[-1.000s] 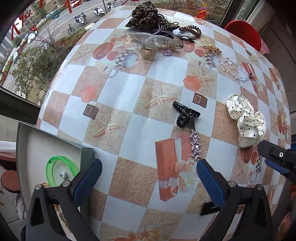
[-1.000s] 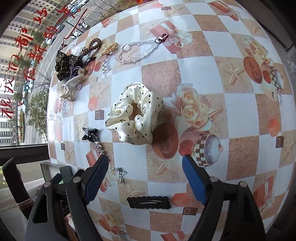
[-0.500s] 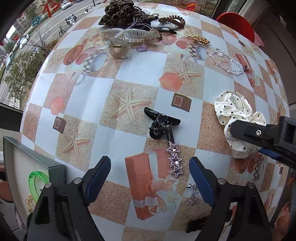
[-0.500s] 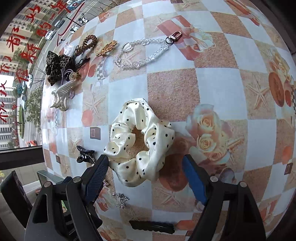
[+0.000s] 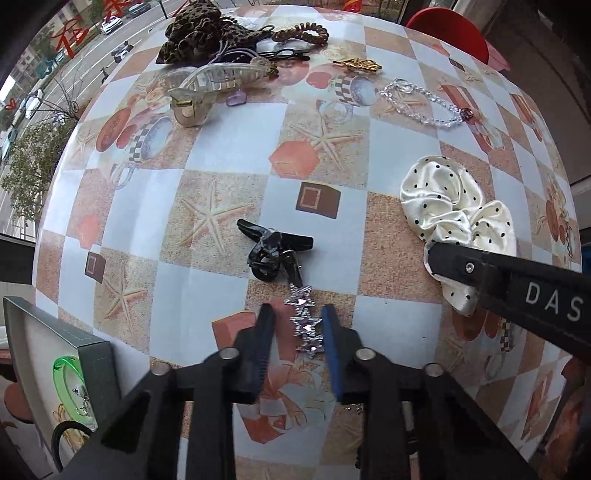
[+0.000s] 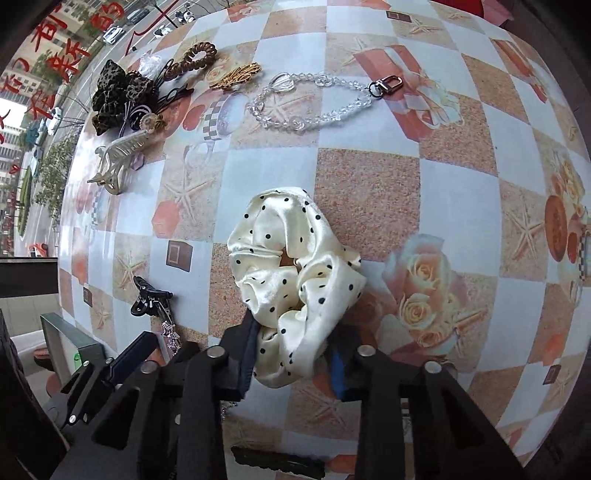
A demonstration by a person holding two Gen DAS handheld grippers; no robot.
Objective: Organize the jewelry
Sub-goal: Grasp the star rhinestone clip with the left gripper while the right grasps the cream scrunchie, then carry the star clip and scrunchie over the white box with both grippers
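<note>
A black hair clip (image 5: 273,248) with a string of silver stars (image 5: 306,322) lies mid-table. My left gripper (image 5: 297,332) has closed in around the star string, one pad on each side; whether the pads press it is unclear. A cream polka-dot scrunchie (image 6: 291,280) lies to the right; it also shows in the left wrist view (image 5: 454,206). My right gripper (image 6: 293,360) is closed in on the scrunchie's near edge, with the fabric between its pads. A grey box (image 5: 40,354) at the left edge holds a green bangle (image 5: 68,387).
At the far side lie a leopard scrunchie (image 5: 195,31), a clear claw clip (image 5: 218,85), a brown coil tie (image 5: 301,35), a gold clip (image 5: 356,65) and a crystal bead chain (image 5: 421,105). A flat black clip (image 6: 277,461) lies under my right gripper. A red chair (image 5: 448,31) stands behind.
Both grippers have moved forward and down and narrowed. The left one now straddles the star string; the right one has closed on the scrunchie's edge.
</note>
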